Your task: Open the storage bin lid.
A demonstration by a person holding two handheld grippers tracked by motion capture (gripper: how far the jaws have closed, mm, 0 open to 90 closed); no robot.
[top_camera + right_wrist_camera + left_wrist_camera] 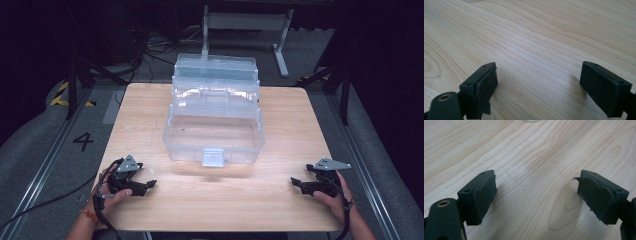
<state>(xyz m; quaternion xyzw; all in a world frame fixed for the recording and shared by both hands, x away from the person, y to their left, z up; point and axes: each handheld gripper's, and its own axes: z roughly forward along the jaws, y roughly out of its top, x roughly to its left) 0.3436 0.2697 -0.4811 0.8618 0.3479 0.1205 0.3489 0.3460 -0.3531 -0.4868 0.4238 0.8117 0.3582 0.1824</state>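
A clear plastic toolbox (215, 112) stands open in the middle of the wooden table (150, 115), its tiered trays folded back and a grey latch on its front wall. My left gripper (150, 185) rests near the table's front left, held in a hand, jaws pointing right toward the centre. In the left gripper view the jaws (536, 195) stand wide apart over bare wood with nothing between them. My right gripper (295, 184) lies at the front right, pointing left. Its jaws (539, 85) are spread wide over bare wood too.
The toolbox's deep bottom bin looks empty. A metal stand (245, 22) rises behind the table's far edge. Cables (150, 47) trail over the dark floor at the back left, and a floor mark "4" (83, 141) lies left of the table.
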